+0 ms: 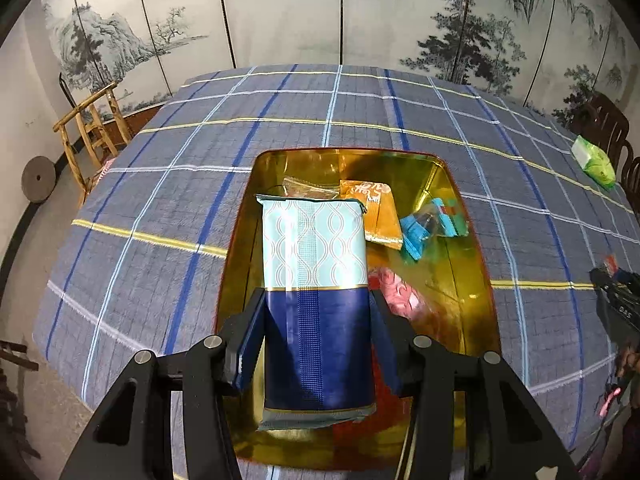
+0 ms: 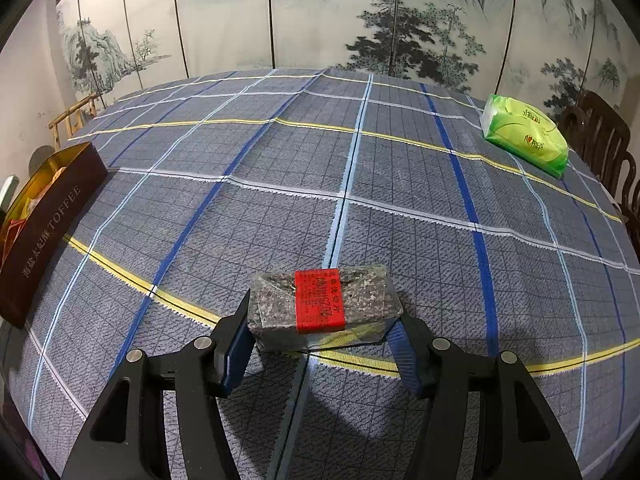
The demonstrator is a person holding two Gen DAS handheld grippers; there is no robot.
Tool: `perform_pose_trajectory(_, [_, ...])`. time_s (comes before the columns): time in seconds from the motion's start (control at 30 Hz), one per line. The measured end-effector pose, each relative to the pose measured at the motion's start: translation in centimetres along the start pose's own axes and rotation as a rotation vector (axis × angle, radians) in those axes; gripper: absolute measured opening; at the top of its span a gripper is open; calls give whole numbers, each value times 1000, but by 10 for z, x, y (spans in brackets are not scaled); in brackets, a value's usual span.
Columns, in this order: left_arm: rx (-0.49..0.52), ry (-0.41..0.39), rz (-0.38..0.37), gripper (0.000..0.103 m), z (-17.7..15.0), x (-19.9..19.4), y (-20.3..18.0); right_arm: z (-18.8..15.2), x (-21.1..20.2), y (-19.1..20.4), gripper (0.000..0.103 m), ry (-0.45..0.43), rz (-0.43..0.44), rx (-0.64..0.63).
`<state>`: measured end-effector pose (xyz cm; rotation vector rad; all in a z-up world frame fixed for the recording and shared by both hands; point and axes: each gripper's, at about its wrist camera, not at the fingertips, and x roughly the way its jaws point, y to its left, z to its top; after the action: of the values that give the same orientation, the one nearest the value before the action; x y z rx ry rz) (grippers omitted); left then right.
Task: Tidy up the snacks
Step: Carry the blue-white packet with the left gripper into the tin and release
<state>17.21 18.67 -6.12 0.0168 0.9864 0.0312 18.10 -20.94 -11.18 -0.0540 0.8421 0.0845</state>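
1. The round table under a blue-grey checked cloth (image 2: 400,216) carries everything; a green soft pack of tissues (image 2: 524,136) lies far off at its right edge.
2. The open rectangular tin with a gold inside and brown "TOFFEE" wall (image 1: 236,248) stands directly under the left gripper (image 1: 318,332). Its long axis runs away from the camera. Several small snack packets already lie in it.
3. The tall foil pouch, pale teal above and dark blue below (image 1: 316,280), is clamped between the left gripper's pads. Its long axis runs along the tin's length, so I judge it only needs lowering and release.
4. The clear-wrapped grey speckled block with a red label (image 2: 320,304) rests on the cloth with its long axis across the right gripper (image 2: 322,344). The fingers stand at its two ends; whether they press it I cannot tell. The tin lies well to this gripper's left.
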Motion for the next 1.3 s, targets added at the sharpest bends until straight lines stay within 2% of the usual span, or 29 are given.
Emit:
perform_pose_trajectory(0.33, [-8,-4,-43,48,19,23,-6,0,0,0,61,0,0,0])
perform_pose_trajectory(0.4, [-4,-18,-27,63,20,22,-6,0,0,0,61,0,0,0])
perform_pose_trajectory(0.63, [-56,-79,-6,76,0,-13,10,0,0,-1,61,0,0,0])
perform_pose_trajectory(0.7, [-78,-103,8,86,-13,-29,14,0,0,0,61,0,0,0])
perform_pose_trajectory(0.77, [-99,-109,29,93,-28,-42,17,1,0,0,61,0,0,0])
perform_pose_trajectory(0.87, [-116,-126,39,93,-47,-59,19,-2,-1,3,61,-2,3,-5])
perform_pose_trajectory(1.0, [-100,-134,102,93,-65,-74,15,-9,-6,20,61,7,47,-9])
perform_pose_trajectory(1.3, [-120,-133,76,93,-81,-86,16,2,-49,100,61,-52,221,-88])
